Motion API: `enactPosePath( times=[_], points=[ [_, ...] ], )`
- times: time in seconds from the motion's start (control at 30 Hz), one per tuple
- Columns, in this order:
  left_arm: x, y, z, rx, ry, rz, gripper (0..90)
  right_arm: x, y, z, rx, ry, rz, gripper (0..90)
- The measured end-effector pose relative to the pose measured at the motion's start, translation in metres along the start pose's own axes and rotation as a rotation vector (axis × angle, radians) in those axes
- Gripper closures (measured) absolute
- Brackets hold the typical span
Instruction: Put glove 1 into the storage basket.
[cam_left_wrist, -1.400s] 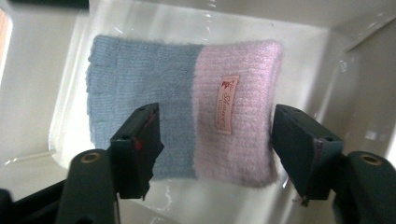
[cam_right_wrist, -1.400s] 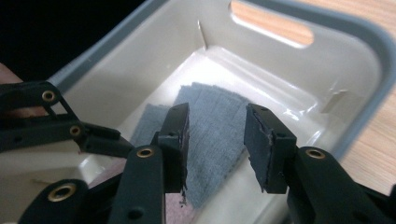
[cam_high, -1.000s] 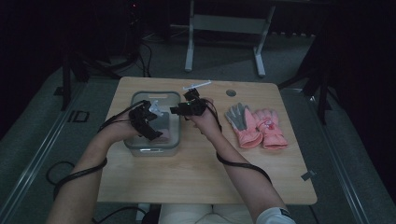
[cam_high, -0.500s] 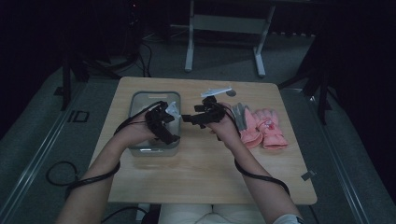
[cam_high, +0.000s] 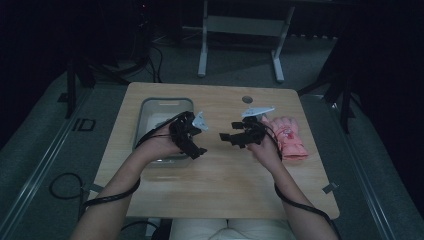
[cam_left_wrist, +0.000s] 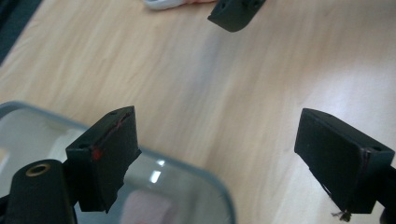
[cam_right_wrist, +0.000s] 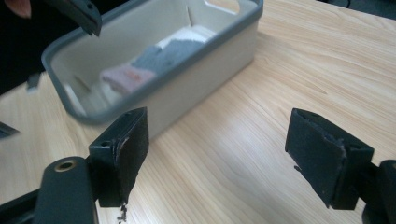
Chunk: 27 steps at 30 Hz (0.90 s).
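Both hands have drifted rightward off the bin (cam_high: 150, 107) since a second ago, and the grey glove that lay beside the pink pair then is gone from the table, while a grey-and-pink glove (cam_right_wrist: 140, 63) lies folded inside the bin. The left gripper (cam_high: 196, 146) now hangs over the bin's near right corner, the right gripper (cam_high: 226, 137) over bare wood between the bin and the pink gloves (cam_high: 290, 137), their tips pointing at each other with a gap between. The left's jaws stand wide apart with nothing between them in the left gripper view, just the table (cam_left_wrist: 224, 88) and the bin's rim (cam_left_wrist: 205, 177) below. The right's jaws have just been opening and stand equally wide; in the right gripper view only tabletop lies between its pads (cam_right_wrist: 133, 140), so it carries nothing. As for progress, I judge the job to be packing gloves into the bin: one glove looks to be in, along with something white under it that I cannot make out. The pink gloves remain on the table's right side, just beyond the right hand (cam_high: 265, 150), untouched. What seems left is to reach right, pinch them, and carry them across to the bin.
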<state>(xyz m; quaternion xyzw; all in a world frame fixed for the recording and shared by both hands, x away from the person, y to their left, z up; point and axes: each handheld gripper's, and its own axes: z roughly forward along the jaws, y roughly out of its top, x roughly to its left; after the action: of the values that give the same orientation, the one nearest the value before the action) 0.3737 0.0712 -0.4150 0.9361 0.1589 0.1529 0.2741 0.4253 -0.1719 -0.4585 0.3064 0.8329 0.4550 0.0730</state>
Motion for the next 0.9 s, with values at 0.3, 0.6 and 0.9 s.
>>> enactPosePath(
  times=[0.3,0.6,0.9],
  points=[
    [-0.024,0.011,0.015,-0.014,-0.027,0.048,13.0,-0.012,-0.025,-0.031,-0.039,0.073,0.075,13.9],
    [-0.059,0.015,0.035,-0.042,-0.02,0.084,11.4,-0.019,-0.046,-0.05,0.009,0.011,0.084,15.9],
    [-0.087,0.003,0.061,-0.023,-0.08,0.066,8.2,-0.04,-0.072,-0.059,0.143,-0.156,0.09,61.0]
  ],
)
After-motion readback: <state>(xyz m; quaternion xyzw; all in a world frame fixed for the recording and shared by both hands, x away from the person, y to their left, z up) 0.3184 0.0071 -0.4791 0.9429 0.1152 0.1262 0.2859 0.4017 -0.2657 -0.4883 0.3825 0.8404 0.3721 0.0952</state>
